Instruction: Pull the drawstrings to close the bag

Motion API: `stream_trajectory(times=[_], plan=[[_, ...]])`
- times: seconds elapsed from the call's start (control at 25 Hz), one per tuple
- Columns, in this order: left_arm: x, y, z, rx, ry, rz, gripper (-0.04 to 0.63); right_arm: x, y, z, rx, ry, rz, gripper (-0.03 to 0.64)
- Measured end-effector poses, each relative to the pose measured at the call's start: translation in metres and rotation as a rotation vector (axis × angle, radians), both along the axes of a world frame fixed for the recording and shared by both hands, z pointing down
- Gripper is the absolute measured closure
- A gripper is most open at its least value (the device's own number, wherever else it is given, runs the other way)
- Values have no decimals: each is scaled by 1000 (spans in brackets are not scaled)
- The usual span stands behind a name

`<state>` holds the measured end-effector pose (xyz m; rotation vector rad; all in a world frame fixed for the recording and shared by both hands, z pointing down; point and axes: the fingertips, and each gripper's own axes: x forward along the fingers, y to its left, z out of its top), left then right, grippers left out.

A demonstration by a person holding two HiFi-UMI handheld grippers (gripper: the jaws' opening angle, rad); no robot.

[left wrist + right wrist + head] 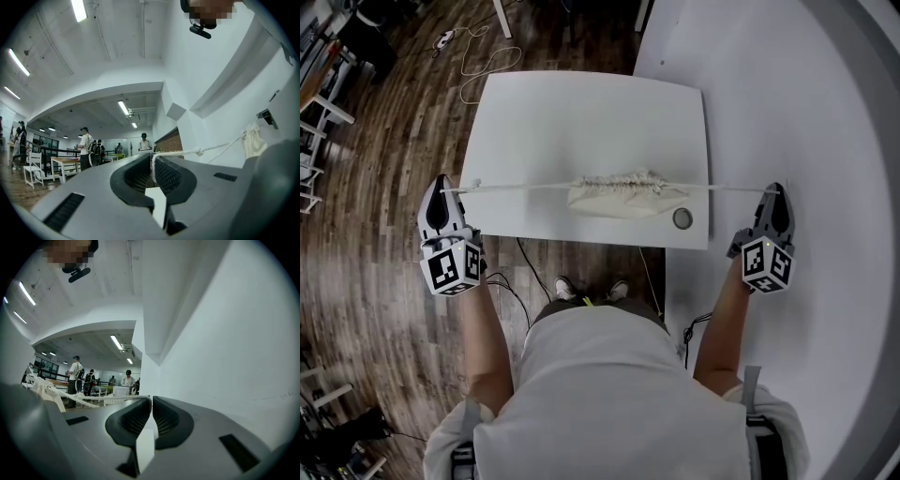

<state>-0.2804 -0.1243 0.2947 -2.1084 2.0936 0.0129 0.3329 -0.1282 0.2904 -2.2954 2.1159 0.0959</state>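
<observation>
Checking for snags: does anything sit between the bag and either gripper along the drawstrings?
Nothing visible does. The drawstrings run straight from the bag to the left gripper and right gripper, both shut on them.

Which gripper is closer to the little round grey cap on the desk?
Right. The right gripper is just off the table's right edge, beside the cap. The left gripper is off the opposite edge, past the bag.

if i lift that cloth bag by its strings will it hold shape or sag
Probably sags: the bag looks like soft cloth, its mouth bunched into gathers. It seems light and empty, lying flat on the table. The drawstring is taut between the left gripper and right gripper, so it would likely hang from that line.
</observation>
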Motion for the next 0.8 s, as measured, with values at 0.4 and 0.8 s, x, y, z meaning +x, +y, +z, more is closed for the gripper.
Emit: stream_trajectory(times=[0.4, 0.8], plan=[[-3, 5, -1, 16, -4, 8, 577, -2, 4, -8, 27, -2, -6, 574], [0, -11, 10, 14, 19, 40, 577, 1, 8, -5, 23, -18, 17, 574]])
